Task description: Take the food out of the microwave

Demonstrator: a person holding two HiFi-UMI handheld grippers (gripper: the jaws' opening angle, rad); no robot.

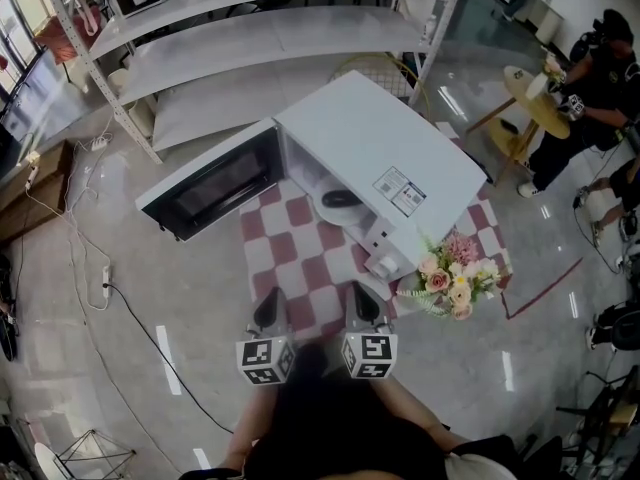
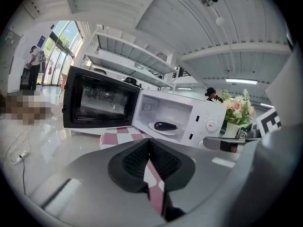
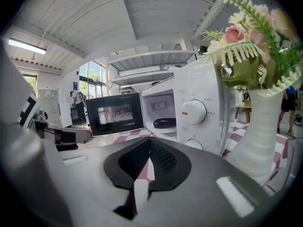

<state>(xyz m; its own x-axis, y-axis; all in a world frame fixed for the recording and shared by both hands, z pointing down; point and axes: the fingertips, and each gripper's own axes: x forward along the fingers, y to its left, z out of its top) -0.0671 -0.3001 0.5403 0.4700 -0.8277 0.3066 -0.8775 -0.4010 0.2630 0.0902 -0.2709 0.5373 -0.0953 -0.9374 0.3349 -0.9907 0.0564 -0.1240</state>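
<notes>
Inside the open microwave (image 1: 395,153), on a white plate (image 1: 330,211), the food (image 1: 341,197) is seen: one dark oblong item, lying flat, nothing touching it. The plate is set on the cavity floor, toward the front opening. The microwave door (image 1: 210,183) is swung wide to the left, and the control dials are on the right of the front face. The microwave is set on a red-and-white checkered cloth (image 1: 300,258) over a glossy grey surface. A white vase of pink and cream flowers (image 1: 452,280) is placed just beside the microwave's near right corner.

The left gripper (image 1: 267,310) and right gripper (image 1: 366,304) are held side by side over the near edge of the cloth, apart from the microwave and pointed toward it. On each, the jaws are closed pad to pad, with nothing held between them.

Farther back, a white shelving rack (image 1: 250,28) is seen. At far right, a person (image 1: 600,78) is seen at a round wooden table (image 1: 535,98).
</notes>
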